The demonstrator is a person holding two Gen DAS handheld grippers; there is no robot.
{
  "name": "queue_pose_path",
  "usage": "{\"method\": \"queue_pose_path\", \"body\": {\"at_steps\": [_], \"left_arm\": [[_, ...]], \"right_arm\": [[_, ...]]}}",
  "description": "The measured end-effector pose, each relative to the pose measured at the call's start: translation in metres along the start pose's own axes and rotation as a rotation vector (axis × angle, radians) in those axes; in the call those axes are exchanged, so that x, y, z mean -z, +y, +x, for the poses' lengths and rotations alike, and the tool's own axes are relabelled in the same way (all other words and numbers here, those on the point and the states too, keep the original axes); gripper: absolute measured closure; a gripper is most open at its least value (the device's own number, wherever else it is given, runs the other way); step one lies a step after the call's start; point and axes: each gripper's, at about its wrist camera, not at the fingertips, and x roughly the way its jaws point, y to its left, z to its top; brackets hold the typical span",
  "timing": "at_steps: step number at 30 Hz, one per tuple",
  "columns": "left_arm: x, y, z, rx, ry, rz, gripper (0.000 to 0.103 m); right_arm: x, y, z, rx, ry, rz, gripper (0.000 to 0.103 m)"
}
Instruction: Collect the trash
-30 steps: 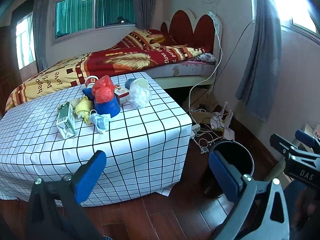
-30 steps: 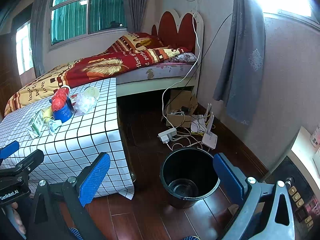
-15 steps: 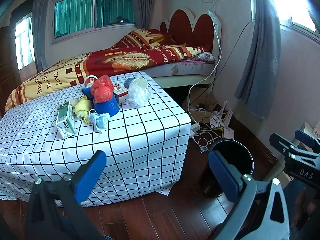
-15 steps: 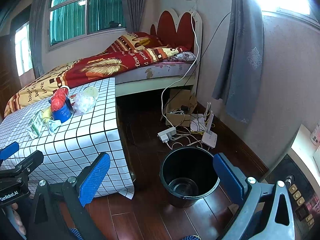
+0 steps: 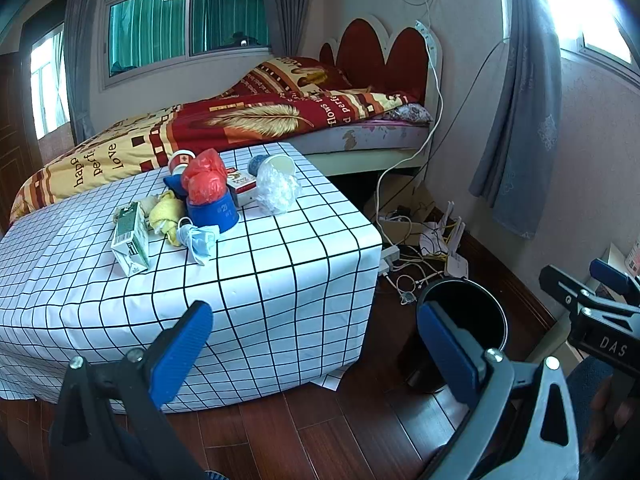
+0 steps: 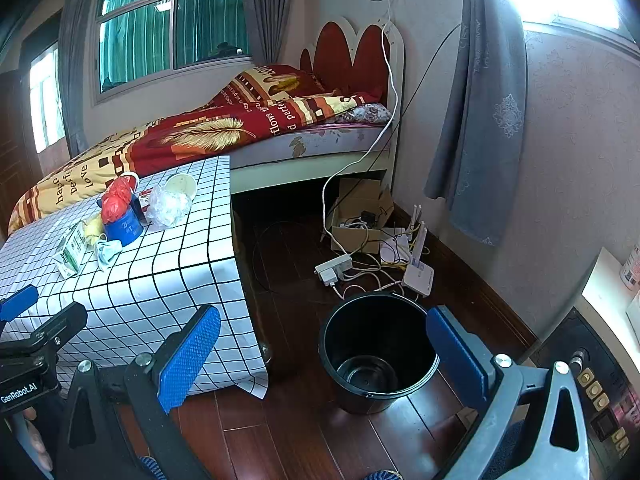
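the left claw [image 5: 316, 344] is spread wide with nothing between its blue pads, hanging in the air short of the near edge of the tabletop [image 5: 280, 280] and touching nothing; the right claw [image 6: 324, 354] is likewise released wide and empty, held above the wooden floor [image 6: 288, 264] off the tabletop's right edge. the largest thing behind is the bed [image 5: 248, 120] with its red and yellow quilt, running along the tabletop's far edge. the tabletop wears a white cloth with a black grid, and the trash sits in a cluster toward its far right corner. the black bucket [image 6: 376, 352] stands upright on the floor past the right edge, well apart from the trash. of the trash, a crumpled clear plastic bag [image 5: 276, 192] lies nearest the right edge, a red plastic bag [image 5: 204, 180] sits on top of a blue cup [image 5: 212, 214], a green and white carton [image 5: 130, 238] lies on its side at the left of the cluster, a yellow wad [image 5: 168, 214] lies between carton and cup, and a pale blue face mask [image 5: 198, 240] lies nearest the near edge, just beside the cup. only the right wrist view looks into the bucket, showing it bare inside, and shows the power strip [image 6: 334, 268] with its cables; the left wrist view sees just the bucket's rim, partly behind a pad.
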Motion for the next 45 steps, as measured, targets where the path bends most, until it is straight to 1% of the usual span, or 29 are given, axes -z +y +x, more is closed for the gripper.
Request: {"method": "queue_pose_path", "body": {"at_steps": [28, 33, 35, 39, 43, 45], "left_arm": [[0.003, 0.001, 0.0, -0.006, 0.003, 0.002, 0.0], [0.002, 0.006, 0.004, -0.015, 0.018, 0.001, 0.0], [0.001, 0.009, 0.004, -0.024, 0.014, 0.0, 0.0], [-0.001, 0.023, 0.011, -0.046, 0.019, -0.012, 0.0], [-0.002, 0.048, 0.017, -0.095, 0.014, -0.051, 0.0], [-0.002, 0.064, 0.024, -0.128, 0.026, -0.064, 0.0]], "right_arm": [[0.001, 0.001, 0.0, 0.002, 0.002, -0.001, 0.0], [0.003, 0.005, 0.0, -0.042, 0.0, -0.005, 0.0], [0.003, 0.01, 0.004, -0.07, 0.01, -0.017, 0.0], [0.001, 0.023, 0.014, -0.098, 0.036, -0.063, 0.0], [-0.002, 0.036, 0.025, -0.145, 0.043, -0.093, 0.0], [-0.006, 0.046, 0.033, -0.162, 0.043, -0.12, 0.0]]}}
